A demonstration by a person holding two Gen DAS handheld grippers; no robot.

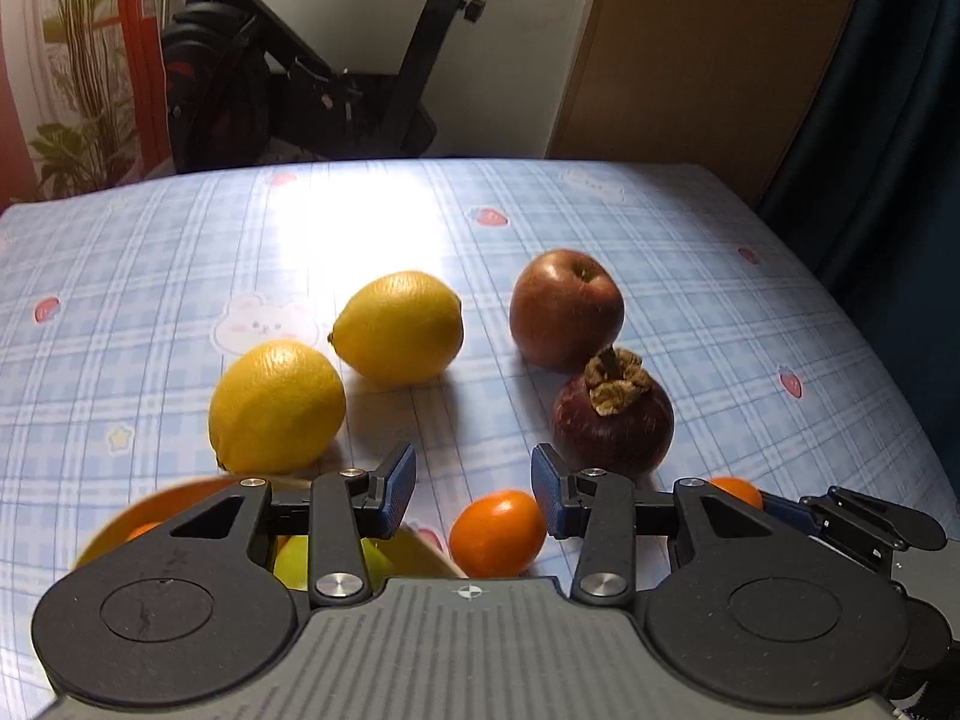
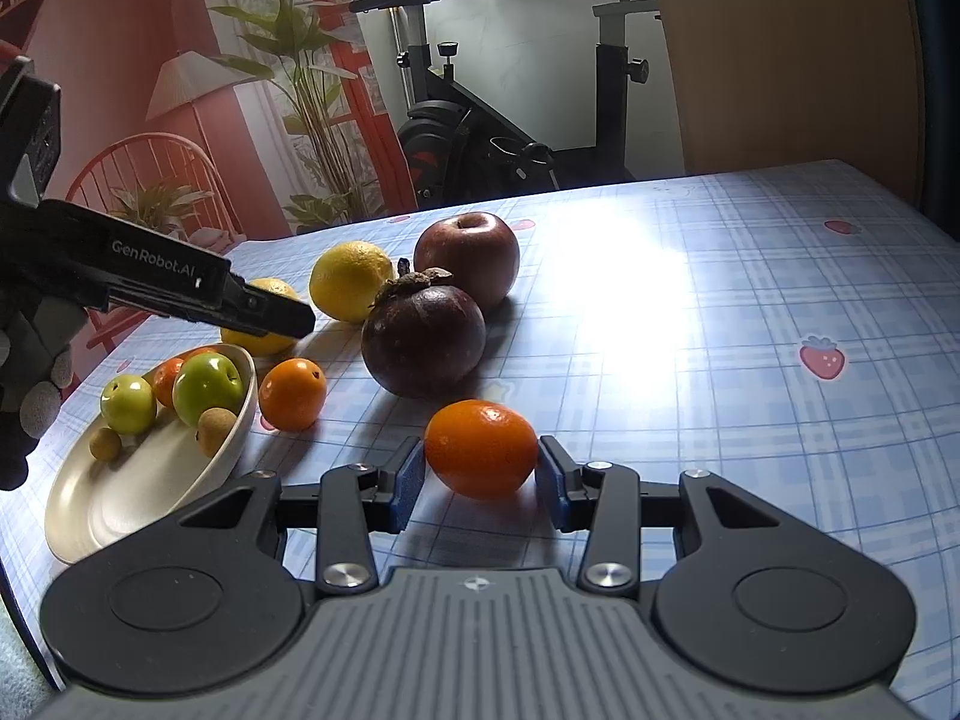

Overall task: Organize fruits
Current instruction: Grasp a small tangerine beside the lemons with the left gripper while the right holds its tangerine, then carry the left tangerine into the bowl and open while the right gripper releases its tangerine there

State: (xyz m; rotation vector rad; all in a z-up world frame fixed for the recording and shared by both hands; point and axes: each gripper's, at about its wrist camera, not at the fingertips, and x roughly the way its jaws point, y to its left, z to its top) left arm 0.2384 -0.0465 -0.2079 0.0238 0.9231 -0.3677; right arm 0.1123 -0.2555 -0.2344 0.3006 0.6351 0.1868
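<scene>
My right gripper is shut on a small orange citrus fruit that rests on the checked tablecloth, one blue pad against each side. My left gripper is open with nothing between its pads. It hovers above a second small orange fruit beside the cream bowl. The bowl holds two green fruits, an orange one and small brown ones. Two lemons, a red apple and a dark mangosteen lie beyond the fingers.
The table has a blue plaid cover with strawberry prints, and a bright glare patch lies mid-table. Its far edge runs behind the apple. Past it stand an exercise bike, a potted plant and a wooden panel. A gloved hand shows at the left edge.
</scene>
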